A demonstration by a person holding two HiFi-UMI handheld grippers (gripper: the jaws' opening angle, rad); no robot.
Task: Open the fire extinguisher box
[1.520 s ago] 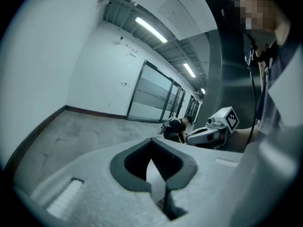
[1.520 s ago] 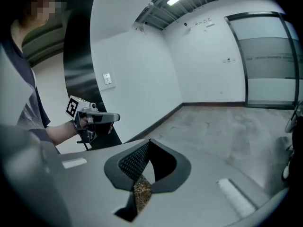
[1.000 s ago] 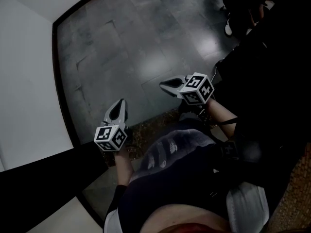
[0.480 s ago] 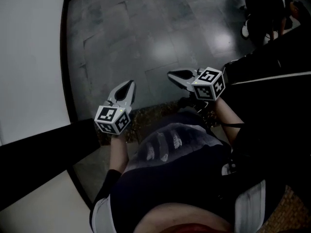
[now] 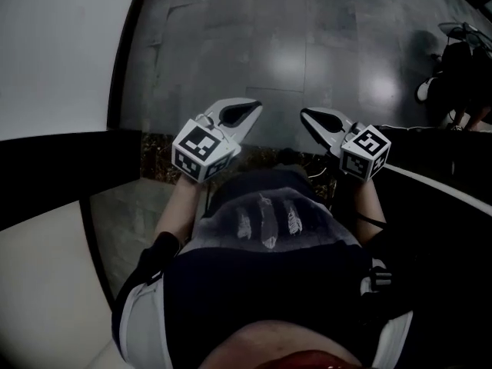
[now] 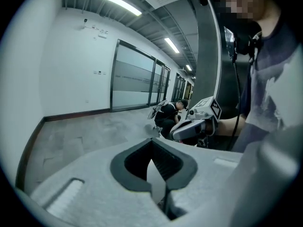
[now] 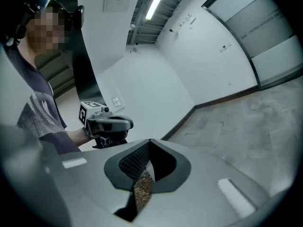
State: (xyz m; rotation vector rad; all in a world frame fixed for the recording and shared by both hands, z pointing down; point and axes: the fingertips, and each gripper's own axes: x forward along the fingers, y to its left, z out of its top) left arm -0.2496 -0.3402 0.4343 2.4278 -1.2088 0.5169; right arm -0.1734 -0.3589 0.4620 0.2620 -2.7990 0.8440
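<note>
Two grippers are all we have in front of us. Neither the head view nor either gripper view shows the fire extinguisher box, so we cannot say where it stands or how it looks.

We hold the left gripper [image 5: 252,108] out over the grey tiled floor [image 5: 307,52], with its marker cube nearest our wrist. In the left gripper view its jaws are pressed together at the tips and nothing is caught between them. Only pale floor shows through the narrow slit behind the tips.

The right gripper [image 5: 306,114] is the same: its own view shows the jaws closed tip to tip and empty. A speckled brown mat [image 7: 142,190] is visible through the slit.

From the head view, the two grippers angle in toward each other above our dark shirt, with their tips near but apart. Neither touches anything.

Past the closed jaws in the left gripper view we see the right gripper. Farther off a person [image 6: 168,115] crouches low on the floor — beside a long glass partition [image 6: 135,82].

The right gripper view looks the other way and shows the left gripper against a plain white wall [image 7: 156,84] with a dark skirting at its foot.
</note>
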